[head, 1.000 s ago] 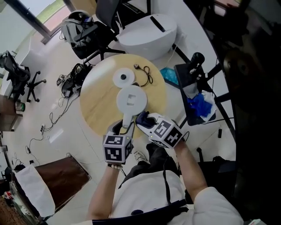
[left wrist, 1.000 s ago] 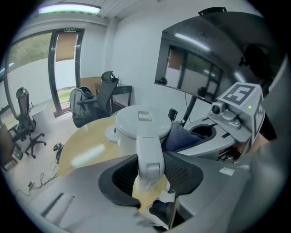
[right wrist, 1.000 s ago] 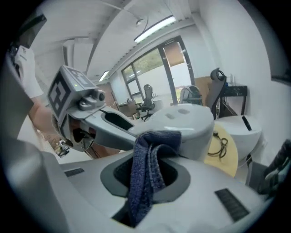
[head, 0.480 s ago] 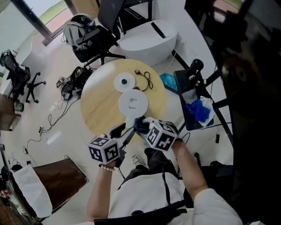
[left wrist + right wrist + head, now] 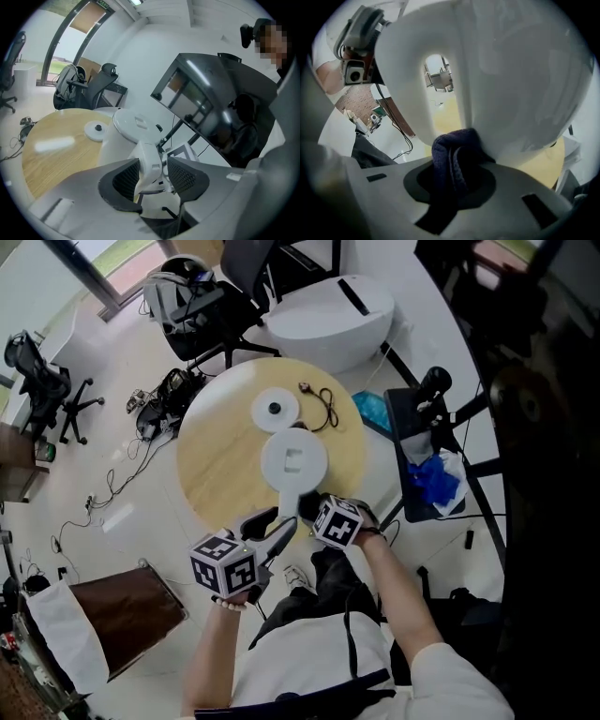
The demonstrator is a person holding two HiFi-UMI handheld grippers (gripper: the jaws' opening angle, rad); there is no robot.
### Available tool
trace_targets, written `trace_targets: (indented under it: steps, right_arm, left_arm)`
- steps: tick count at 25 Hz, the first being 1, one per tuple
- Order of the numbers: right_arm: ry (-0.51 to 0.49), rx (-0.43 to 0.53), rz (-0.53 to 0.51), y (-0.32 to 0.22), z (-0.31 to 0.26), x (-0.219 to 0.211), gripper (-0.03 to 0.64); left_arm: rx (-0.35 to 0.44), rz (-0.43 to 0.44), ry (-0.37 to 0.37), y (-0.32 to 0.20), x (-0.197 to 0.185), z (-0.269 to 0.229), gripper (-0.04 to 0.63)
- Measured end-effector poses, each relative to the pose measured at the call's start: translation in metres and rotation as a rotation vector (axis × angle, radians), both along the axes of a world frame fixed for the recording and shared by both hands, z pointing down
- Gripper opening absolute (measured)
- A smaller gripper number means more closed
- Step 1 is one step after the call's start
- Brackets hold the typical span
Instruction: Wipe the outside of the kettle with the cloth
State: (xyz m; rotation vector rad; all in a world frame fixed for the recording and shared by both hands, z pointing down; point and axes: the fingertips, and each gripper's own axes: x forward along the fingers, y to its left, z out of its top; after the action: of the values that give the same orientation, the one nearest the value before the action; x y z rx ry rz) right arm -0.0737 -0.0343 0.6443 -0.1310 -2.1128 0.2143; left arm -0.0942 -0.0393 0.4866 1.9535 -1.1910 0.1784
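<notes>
The left gripper [image 5: 154,178] has its jaws half closed on the handle [image 5: 148,159], the kettle [image 5: 293,461] standing straight ahead of them. The right gripper [image 5: 453,183] pinches the cloth [image 5: 449,152] tight, its fold touching the kettle's wall just above, beside the handle's foot, so the wipe likely runs along that wall.

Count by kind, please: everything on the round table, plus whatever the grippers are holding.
kettle: 1
kettle base: 1
black cord: 1
cloth: 1
Total: 4
</notes>
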Motion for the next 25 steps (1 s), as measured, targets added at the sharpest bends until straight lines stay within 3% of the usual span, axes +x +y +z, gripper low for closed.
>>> trace_targets:
  steps: [7, 9, 12, 15, 17, 25]
  right_arm:
    - [0.053, -0.113, 0.04, -0.003, 0.057, 0.004, 0.072]
    - [0.042, -0.131, 0.051, -0.004, 0.062, 0.005, 0.072]
    - [0.007, -0.127, 0.063, -0.006, 0.045, 0.007, 0.071]
    - [-0.028, -0.07, 0.079, -0.017, 0.014, 0.016, 0.071]
    - [-0.045, -0.024, 0.094, -0.027, -0.011, 0.022, 0.072]
    - [-0.125, 0.214, 0.158, -0.075, -0.119, 0.045, 0.071]
  left_arm:
    - [-0.017, -0.003, 0.01, 0.002, 0.0, 0.003, 0.179]
    - [-0.019, -0.009, -0.034, 0.001, -0.001, 0.006, 0.179]
    - [-0.021, -0.008, -0.161, 0.0, -0.003, 0.016, 0.186]
    - [-0.009, -0.005, -0.258, -0.003, -0.001, 0.021, 0.187]
    - [0.002, -0.015, -0.286, -0.006, 0.0, 0.021, 0.173]
    - [0.013, 0.0, -0.287, -0.007, -0.005, 0.027, 0.173]
